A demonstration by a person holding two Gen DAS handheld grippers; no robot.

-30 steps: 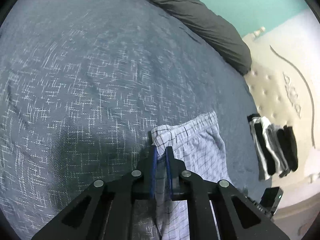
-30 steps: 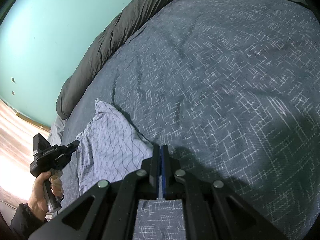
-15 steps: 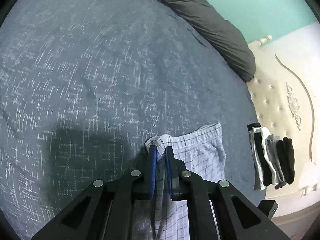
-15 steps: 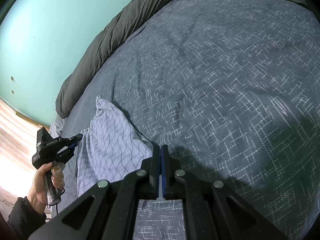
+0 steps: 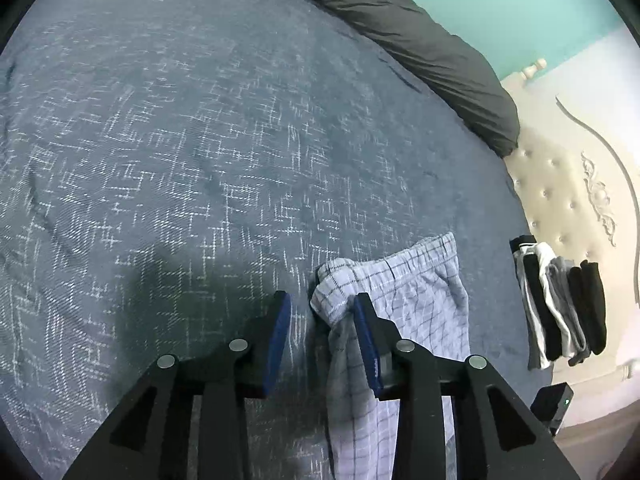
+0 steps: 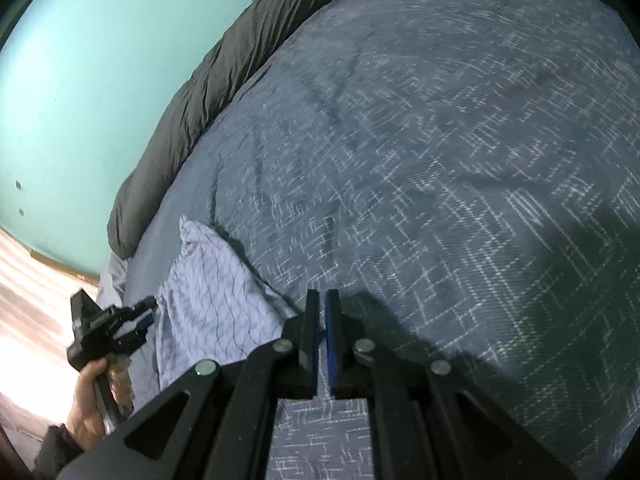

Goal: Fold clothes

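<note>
Light blue checked shorts (image 5: 416, 288) lie on the bed's grey-blue patterned cover (image 5: 208, 152), with one corner bunched between my left fingers. My left gripper (image 5: 322, 314) is open, and the waistband corner rests against its right finger without being clamped. In the right wrist view the shorts (image 6: 208, 292) lie at the lower left near the bed's edge, with the left gripper (image 6: 140, 314) seen in a hand beside them. My right gripper (image 6: 322, 308) is nearly shut with a thin gap, holding nothing, just right of the shorts.
A stack of folded black, grey and white clothes (image 5: 560, 308) sits at the bed's right side by the cream tufted headboard (image 5: 568, 204). A dark grey duvet roll (image 5: 420, 36) runs along the teal wall. The wooden floor (image 6: 32, 300) lies past the bed's edge.
My left gripper has opened and let go of the shorts' corner, which now sags between its fingers. My right gripper's jaws have parted slightly and it has shifted a little.
</note>
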